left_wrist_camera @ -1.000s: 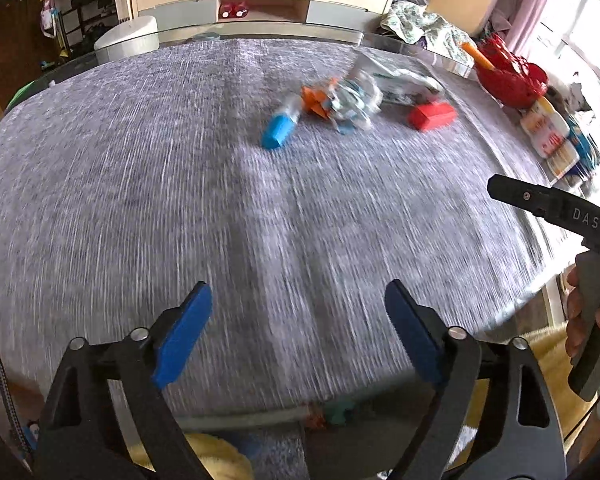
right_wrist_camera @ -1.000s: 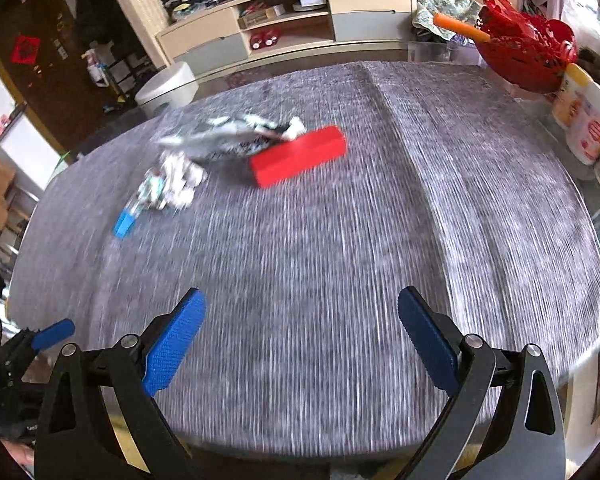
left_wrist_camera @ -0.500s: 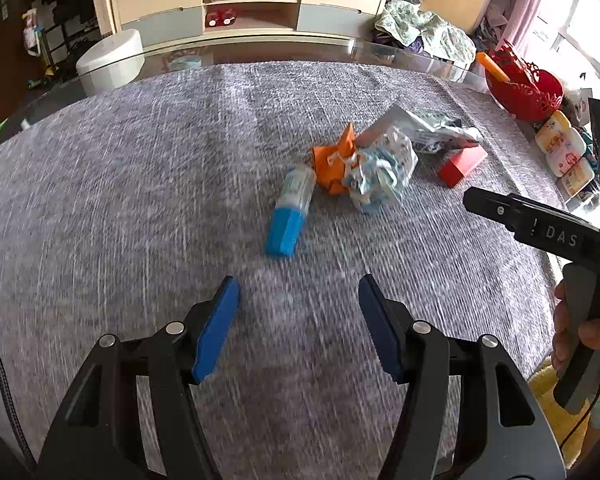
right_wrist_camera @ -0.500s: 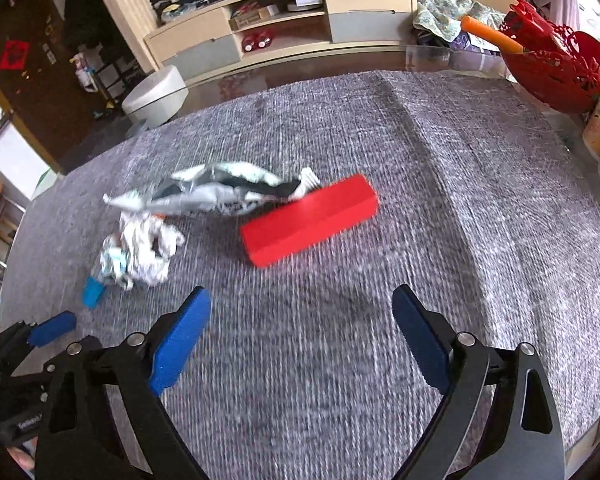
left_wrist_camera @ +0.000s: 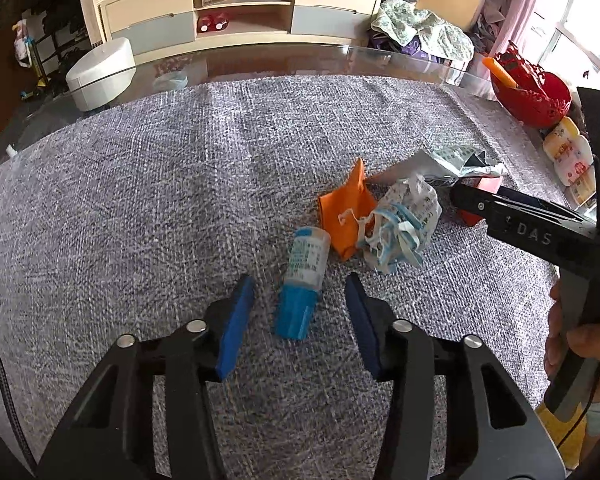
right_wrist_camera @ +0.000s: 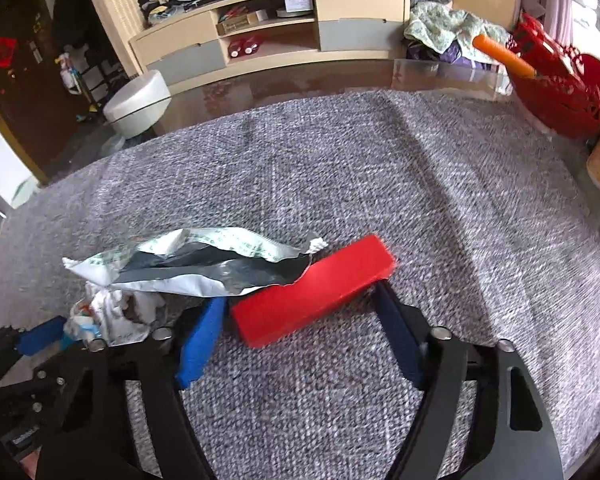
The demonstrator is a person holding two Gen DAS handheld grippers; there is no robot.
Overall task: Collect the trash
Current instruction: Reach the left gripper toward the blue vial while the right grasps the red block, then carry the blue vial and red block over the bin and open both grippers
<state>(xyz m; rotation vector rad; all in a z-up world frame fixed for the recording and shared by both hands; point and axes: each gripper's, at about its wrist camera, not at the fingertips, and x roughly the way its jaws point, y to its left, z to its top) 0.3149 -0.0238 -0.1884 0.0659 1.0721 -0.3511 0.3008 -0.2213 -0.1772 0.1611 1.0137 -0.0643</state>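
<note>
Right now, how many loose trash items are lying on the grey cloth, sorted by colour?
Red: 1, the red box.
Orange: 1, the orange paper.
Blue and clear: 1, the small bottle with a blue cap.
White or silver: 2, the torn foil pouch and the crumpled wrapper.
Total: 5.

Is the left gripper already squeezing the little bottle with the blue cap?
No, the left gripper is open, its fingers apart on either side of the bottle.
</note>
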